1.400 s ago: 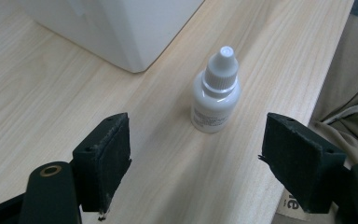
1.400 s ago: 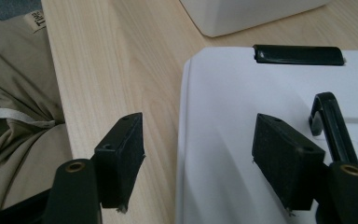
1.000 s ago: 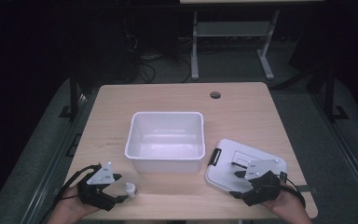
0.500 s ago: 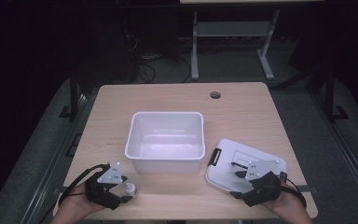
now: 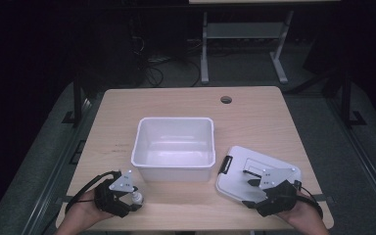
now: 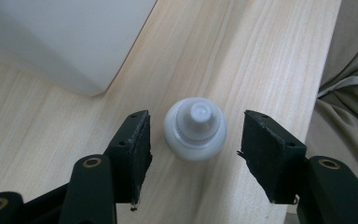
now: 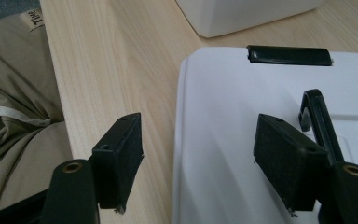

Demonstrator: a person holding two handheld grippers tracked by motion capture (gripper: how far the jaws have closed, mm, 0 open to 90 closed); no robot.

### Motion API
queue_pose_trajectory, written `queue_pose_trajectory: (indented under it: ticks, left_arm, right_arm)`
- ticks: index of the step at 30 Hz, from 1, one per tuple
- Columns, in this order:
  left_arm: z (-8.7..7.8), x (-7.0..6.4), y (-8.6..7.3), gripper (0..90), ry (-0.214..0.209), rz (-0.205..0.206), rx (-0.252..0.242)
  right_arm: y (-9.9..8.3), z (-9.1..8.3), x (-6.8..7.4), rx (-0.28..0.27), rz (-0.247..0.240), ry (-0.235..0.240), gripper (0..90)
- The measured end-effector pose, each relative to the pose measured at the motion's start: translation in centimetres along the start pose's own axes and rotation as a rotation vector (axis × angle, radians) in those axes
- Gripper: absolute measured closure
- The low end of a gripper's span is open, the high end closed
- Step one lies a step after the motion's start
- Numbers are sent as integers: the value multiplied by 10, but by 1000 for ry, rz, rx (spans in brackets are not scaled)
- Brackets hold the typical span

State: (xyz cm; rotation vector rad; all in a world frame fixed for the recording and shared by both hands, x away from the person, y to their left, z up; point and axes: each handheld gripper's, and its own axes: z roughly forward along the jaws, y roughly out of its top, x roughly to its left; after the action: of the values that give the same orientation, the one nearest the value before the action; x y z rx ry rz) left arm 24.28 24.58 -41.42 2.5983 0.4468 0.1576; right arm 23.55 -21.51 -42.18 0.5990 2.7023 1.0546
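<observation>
A small white bottle [image 6: 195, 128] stands upright on the wooden table [image 5: 176, 103], just off the near left corner of a white bin [image 5: 174, 147]. My left gripper [image 6: 193, 154] is open, with one jaw on each side of the bottle and a gap on both sides. From above, the left gripper [image 5: 133, 199] sits at the table's front left with the bottle [image 5: 138, 196] at its tips. My right gripper [image 7: 198, 158] is open and straddles the near edge of a white lid [image 7: 242, 130]. That lid [image 5: 254, 169] lies flat to the right of the bin, under the right gripper [image 5: 249, 193].
The bin looks empty inside. The lid carries a black latch [image 7: 289, 55] and a black handle [image 7: 319, 116]. A cable hole [image 5: 226, 100] sits near the table's far edge. Khaki clothing [image 7: 14, 116] lies just past the table's front edge.
My left gripper has slid to the right, and its jaws now stand around the small bottle. The right gripper and the lid have stayed put.
</observation>
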Motion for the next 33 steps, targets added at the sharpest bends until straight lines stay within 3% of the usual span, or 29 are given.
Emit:
queue_pose_trajectory:
  ticks: [18, 33]
  left_arm:
    - [7, 3, 3, 515, -13, 16, 48]
    - [8, 4, 5, 587, -28, 20, 51]
  right_arm:
    - [0, -2, 0, -5, -2, -3, 319]
    - [0, -2, 1, -5, -6, -2, 317]
